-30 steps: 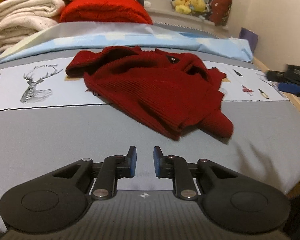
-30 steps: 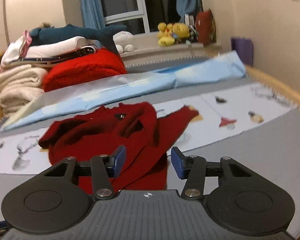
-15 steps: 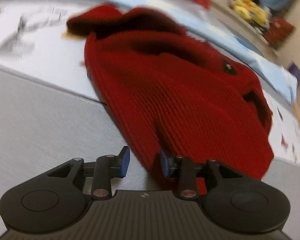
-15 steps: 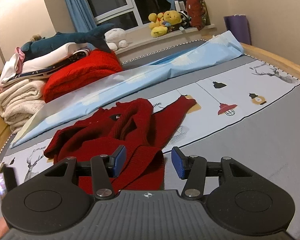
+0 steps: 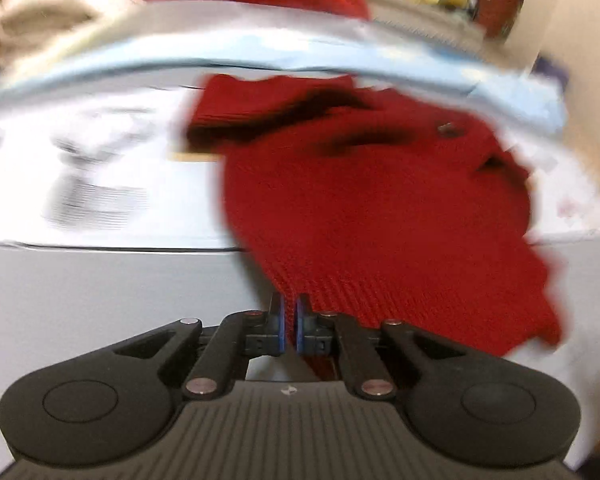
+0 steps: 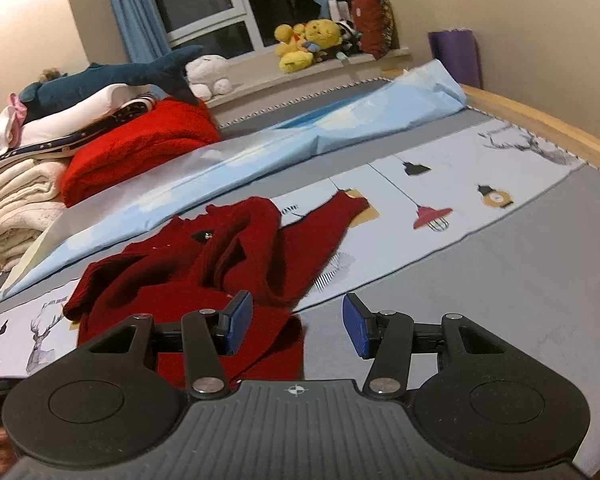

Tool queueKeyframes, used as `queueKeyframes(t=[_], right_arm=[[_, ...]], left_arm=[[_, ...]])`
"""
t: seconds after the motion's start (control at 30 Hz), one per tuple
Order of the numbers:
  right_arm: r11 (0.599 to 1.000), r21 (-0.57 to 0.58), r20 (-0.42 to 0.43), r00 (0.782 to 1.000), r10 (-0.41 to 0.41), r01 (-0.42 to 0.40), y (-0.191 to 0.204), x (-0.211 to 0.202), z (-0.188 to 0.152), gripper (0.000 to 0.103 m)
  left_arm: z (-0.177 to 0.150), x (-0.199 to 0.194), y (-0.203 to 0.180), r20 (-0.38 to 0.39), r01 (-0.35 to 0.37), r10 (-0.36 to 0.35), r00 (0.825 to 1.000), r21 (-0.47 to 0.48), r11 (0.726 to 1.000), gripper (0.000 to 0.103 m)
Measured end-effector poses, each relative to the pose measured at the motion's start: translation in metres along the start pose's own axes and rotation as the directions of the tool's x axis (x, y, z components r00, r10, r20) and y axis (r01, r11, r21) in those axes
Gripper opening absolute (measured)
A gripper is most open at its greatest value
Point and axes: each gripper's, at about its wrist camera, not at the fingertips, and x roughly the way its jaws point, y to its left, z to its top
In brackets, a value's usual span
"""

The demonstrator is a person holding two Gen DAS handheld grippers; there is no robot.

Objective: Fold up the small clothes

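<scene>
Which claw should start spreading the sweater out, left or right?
Left, probably. The left claw is already pinched on the near hem of the red sweater. The right claw is open and holds nothing, with the sweater lying past its left finger.

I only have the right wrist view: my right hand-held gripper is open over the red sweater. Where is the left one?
Observer: The left hand-held gripper is at the red sweater's near hem. Its jaws are closed to a thin slit, and the hem seems pinched between them.
Operator: Which part of the hem?
Observer: Its left end, where the knit meets the grey sheet. The rest of the hem runs off to the right of the gripper.
Operator: Is that picture sharp enough to trust?
Observer: No, it is motion-blurred, so the pinch is only my best reading.
</scene>
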Motion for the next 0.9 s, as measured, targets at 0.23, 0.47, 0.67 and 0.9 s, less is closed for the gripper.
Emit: queueKeyframes(t=[0.23, 0.47, 0.67, 0.9], right_arm=[[0.999, 0.036, -0.054, 0.998, -0.036, 0.038, 0.001, 0.015, -0.006, 0.053], [0.999, 0.005, -0.285, 0.958, -0.038, 0.042, 0.028, 0.076, -0.030, 0.053], [0.989, -0.113, -0.424, 0.896, -0.134, 0.094, 0.052, 0.125, -0.056, 0.052], [0.967, -0.240, -0.486, 0.851, -0.199, 0.089, 0.058, 0.143, -0.079, 0.032]], left_arm=[[-0.035, -0.004, 0.095, -0.145, -0.108, 0.086, 0.986, -0.151, 0.983, 0.001], [-0.025, 0.005, 0.123, -0.158, 0.014, -0.062, 0.986, -0.283, 0.959, 0.031], [-0.040, 0.027, 0.111, -0.210, 0.036, -0.086, 0.974, -0.233, 0.972, 0.037], [-0.051, 0.045, 0.098, -0.283, 0.037, -0.079, 0.956, -0.149, 0.988, 0.023]])
